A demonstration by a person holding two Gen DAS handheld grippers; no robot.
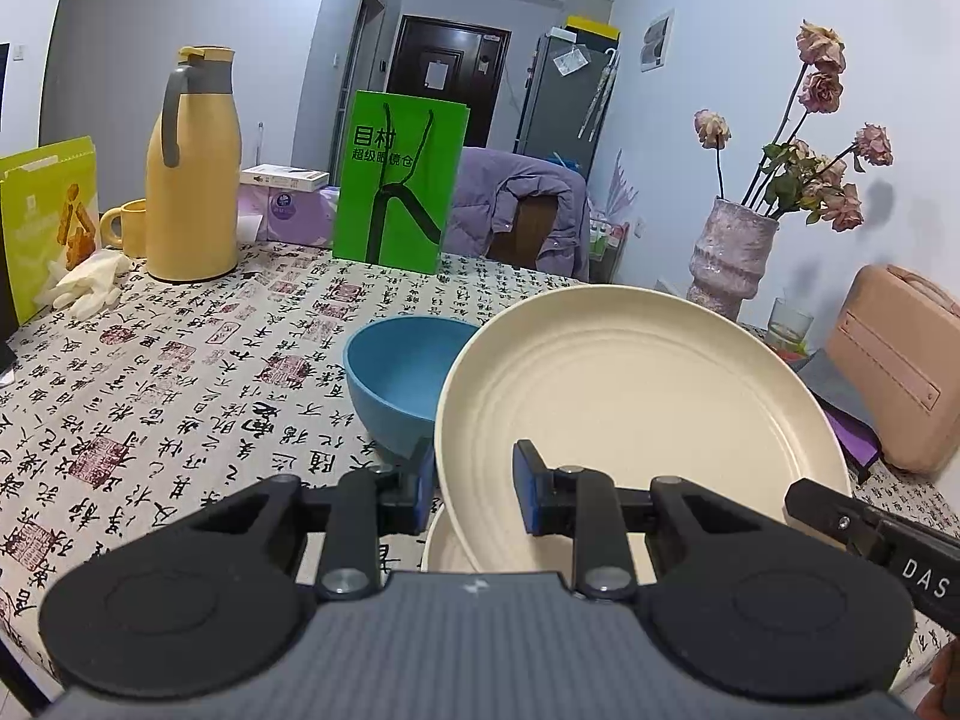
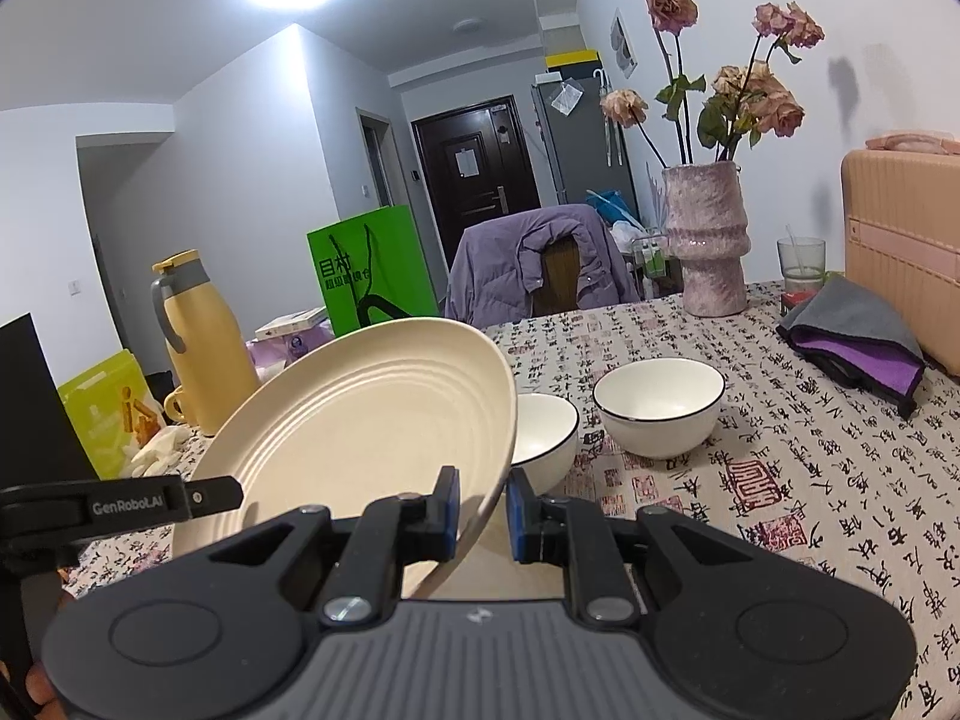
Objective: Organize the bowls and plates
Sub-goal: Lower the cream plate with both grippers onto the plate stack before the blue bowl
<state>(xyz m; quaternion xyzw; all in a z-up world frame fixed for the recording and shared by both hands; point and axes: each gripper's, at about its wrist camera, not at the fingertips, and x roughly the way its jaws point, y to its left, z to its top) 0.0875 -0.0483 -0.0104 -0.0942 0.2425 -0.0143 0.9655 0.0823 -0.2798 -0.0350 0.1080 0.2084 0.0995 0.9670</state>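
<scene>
A cream ribbed plate (image 1: 630, 396) hangs tilted above the patterned table, and both grippers grip it. My left gripper (image 1: 477, 489) is shut on its left rim, one finger behind the plate and one in front. My right gripper (image 2: 483, 510) is shut on the near right rim of the plate (image 2: 372, 414), and its black finger (image 1: 840, 516) shows at the right of the left wrist view. A second cream plate (image 1: 447, 546) lies flat on the table under the held one. A blue bowl (image 1: 396, 378) stands just behind the plate. Two white black-rimmed bowls (image 2: 660, 414) (image 2: 543, 438) stand to the right.
A yellow thermos (image 1: 192, 180), a yellow mug (image 1: 123, 228), white gloves (image 1: 84, 285) and a green paper bag (image 1: 399, 180) stand at the back left. A pink vase of dried roses (image 2: 708, 240), a glass (image 2: 801, 264), a grey-purple cloth (image 2: 858, 336) and a pink case (image 2: 906, 240) are on the right.
</scene>
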